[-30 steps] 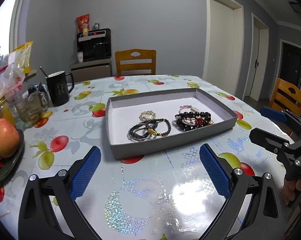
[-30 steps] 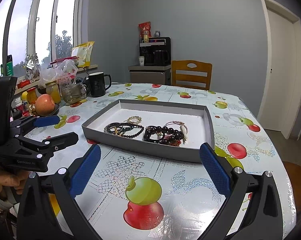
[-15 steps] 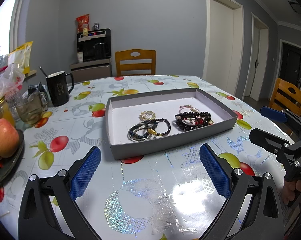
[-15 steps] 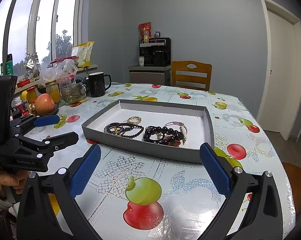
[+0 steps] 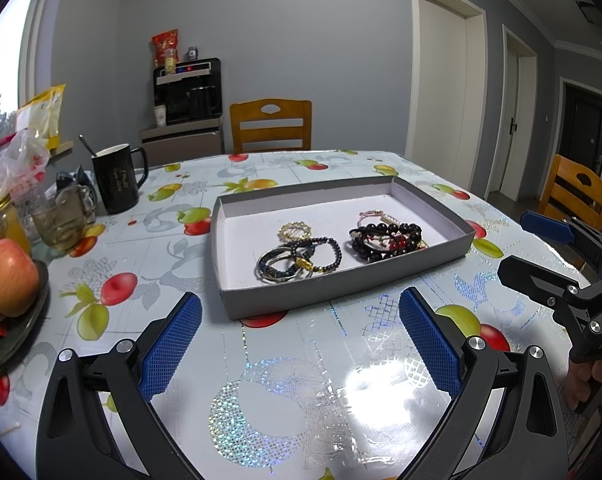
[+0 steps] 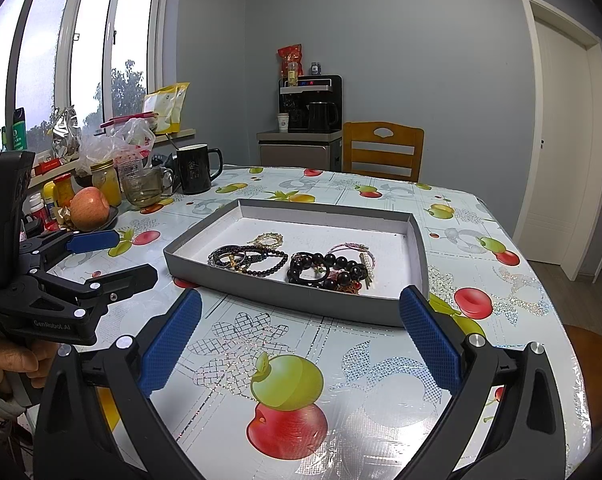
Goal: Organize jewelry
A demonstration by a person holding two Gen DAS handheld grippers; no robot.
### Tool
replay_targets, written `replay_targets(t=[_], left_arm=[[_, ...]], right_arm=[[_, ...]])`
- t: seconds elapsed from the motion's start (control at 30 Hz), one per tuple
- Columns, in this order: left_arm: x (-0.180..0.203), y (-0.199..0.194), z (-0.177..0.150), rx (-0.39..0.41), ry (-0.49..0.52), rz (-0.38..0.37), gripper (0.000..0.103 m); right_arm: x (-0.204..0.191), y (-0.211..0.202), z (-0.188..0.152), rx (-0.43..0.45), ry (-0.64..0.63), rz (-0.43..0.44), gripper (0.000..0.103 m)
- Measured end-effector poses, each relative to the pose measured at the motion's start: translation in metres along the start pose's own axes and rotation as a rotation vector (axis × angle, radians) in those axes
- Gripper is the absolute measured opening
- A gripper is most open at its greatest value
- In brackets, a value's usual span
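Two clusters of bracelets [image 5: 341, 244] inside grey tray [image 5: 341, 292]; both claws [image 5: 299, 326] [image 6: 299, 326] wide, empty.

Ahead of the wide-spread jaws of the left gripper [image 5: 299, 330], whose pads are blue and textured on black arms, the worktop [image 5: 285, 392] wears a glossy white cloth printed with red and green apples and holographic silver patches. The tray [image 5: 341, 284] beyond the jaws is grey outside, white inside. In it lie dark-beaded bracelets [image 5: 385, 238] with red beads, a gold ring-shaped piece [image 5: 294, 231] and silver bangles [image 5: 277, 270]. Left of the jaws stands a black mug [image 5: 117, 184] and a red-yellow apple [image 5: 7, 278].
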State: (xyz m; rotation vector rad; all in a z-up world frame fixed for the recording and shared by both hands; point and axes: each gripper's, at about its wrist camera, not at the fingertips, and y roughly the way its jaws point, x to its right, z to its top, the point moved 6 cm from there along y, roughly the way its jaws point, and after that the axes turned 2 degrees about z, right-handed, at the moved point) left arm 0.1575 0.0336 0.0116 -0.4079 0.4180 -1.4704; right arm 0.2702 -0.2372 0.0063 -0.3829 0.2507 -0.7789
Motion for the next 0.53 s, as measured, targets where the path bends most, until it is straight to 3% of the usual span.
replay_targets(t=[0.53], left_arm=[[0.0004,0.0001,-0.0002,0.0,0.001,0.0,0.098]], right_arm=[[-0.0011,-0.0004,-0.0001,0.0,-0.001,0.0,0.098]])
